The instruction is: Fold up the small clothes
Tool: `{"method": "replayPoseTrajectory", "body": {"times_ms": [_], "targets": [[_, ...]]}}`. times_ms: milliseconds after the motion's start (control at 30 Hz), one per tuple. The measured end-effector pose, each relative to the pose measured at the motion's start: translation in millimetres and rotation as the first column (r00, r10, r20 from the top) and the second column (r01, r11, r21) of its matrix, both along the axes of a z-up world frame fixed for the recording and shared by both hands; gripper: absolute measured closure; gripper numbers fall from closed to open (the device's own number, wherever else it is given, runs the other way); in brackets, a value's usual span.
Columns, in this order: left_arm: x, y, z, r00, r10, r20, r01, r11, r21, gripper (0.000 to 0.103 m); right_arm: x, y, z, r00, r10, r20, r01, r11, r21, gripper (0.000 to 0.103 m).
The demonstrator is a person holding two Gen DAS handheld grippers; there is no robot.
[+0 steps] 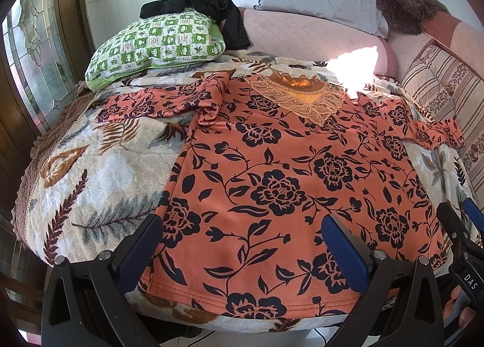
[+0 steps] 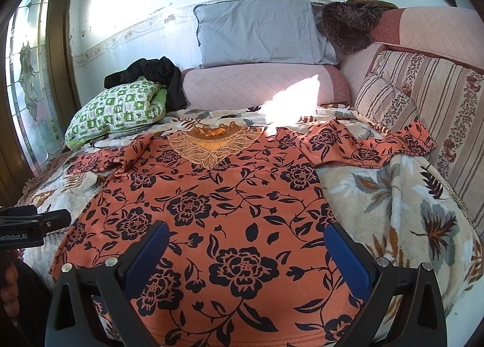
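Note:
An orange top with a dark floral print (image 1: pixel 287 171) lies spread flat, front up, on a leaf-patterned blanket (image 1: pixel 99 171); its lace collar (image 1: pixel 302 95) points away from me and both sleeves lie out to the sides. My left gripper (image 1: pixel 242 226) is open and empty, hovering over the top's near left hem. My right gripper (image 2: pixel 245 232) is open and empty over the near hem of the top (image 2: pixel 211 210), further right. The right gripper also shows at the right edge of the left wrist view (image 1: pixel 462 226). The left gripper shows at the left edge of the right wrist view (image 2: pixel 33 223).
A green checked pillow (image 1: pixel 157 44) with black clothes (image 1: pixel 199 4) on it lies at the back left. A grey pillow (image 2: pixel 260 35) leans on the wall. Striped cushions (image 2: pixel 423 104) line the right side. The blanket (image 2: pixel 408 210) ends at the near edge.

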State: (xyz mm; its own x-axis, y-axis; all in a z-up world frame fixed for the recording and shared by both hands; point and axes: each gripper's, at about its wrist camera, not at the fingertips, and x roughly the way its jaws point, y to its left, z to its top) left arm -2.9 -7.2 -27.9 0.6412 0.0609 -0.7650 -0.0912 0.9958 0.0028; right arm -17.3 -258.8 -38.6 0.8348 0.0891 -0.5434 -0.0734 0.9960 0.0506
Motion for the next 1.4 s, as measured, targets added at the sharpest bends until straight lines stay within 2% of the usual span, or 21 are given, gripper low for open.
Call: {"method": "replayPoseTrajectory", "body": {"times_ms": [667,733,800,900,967,1033,1133,1200,1267,1300,1333,1400], "targets": [[0,0,0,1.000,-0.002,-0.010,0.002,1.000,0.000,0.000,-1,0,2,1.000,-0.005,-0.009,0.005,1.000,0.003,0.000],[1,2,-1,1.000,-0.009,-0.011,0.009,1.000,-0.002,0.000,-1,-2,3,1.000,0.006,-0.021,-0.005,0.999,0.038,0.000],[4,9,-4,1.000,-0.017,-0.012,0.016,1.000,-0.023,0.000,4,-13,8,0.999,0.035,-0.041,-0.030,0.992,0.126,0.000],[17,28,-14,0.999,0.000,-0.045,-0.003,0.997,-0.072,0.000,26,-57,18,0.996,0.053,-0.072,-0.025,0.937,0.347,0.000],[26,43,-20,0.997,0.022,-0.068,-0.029,0.995,-0.098,0.000,47,-104,25,0.997,-0.017,-0.080,0.051,0.896,0.441,0.000],[35,58,-24,0.996,0.056,-0.070,-0.063,0.991,-0.117,0.000,71,-159,24,0.989,-0.108,-0.098,0.144,0.830,0.539,0.000],[48,70,-29,0.993,0.081,-0.082,-0.092,0.985,-0.147,0.000,119,-239,7,0.951,-0.243,-0.191,0.309,0.740,0.598,0.000],[55,73,-34,0.993,0.077,-0.094,-0.090,0.986,-0.141,0.000,147,-292,-13,0.915,-0.312,-0.255,0.400,0.630,0.665,0.000],[62,73,-42,0.992,0.069,-0.105,-0.081,0.990,-0.116,0.000,171,-337,-38,0.876,-0.354,-0.329,0.474,0.498,0.727,0.002],[65,75,-45,0.992,0.070,-0.107,-0.082,0.991,-0.108,0.000,181,-358,-46,0.861,-0.378,-0.342,0.493,0.451,0.744,0.005],[68,77,-48,0.991,0.074,-0.110,-0.085,0.991,-0.106,0.000,189,-372,-54,0.840,-0.404,-0.362,0.524,0.433,0.733,0.007],[72,84,-52,0.991,0.093,-0.099,-0.104,0.988,-0.115,0.000,206,-398,-68,0.811,-0.440,-0.385,0.560,0.395,0.728,0.019]]}}
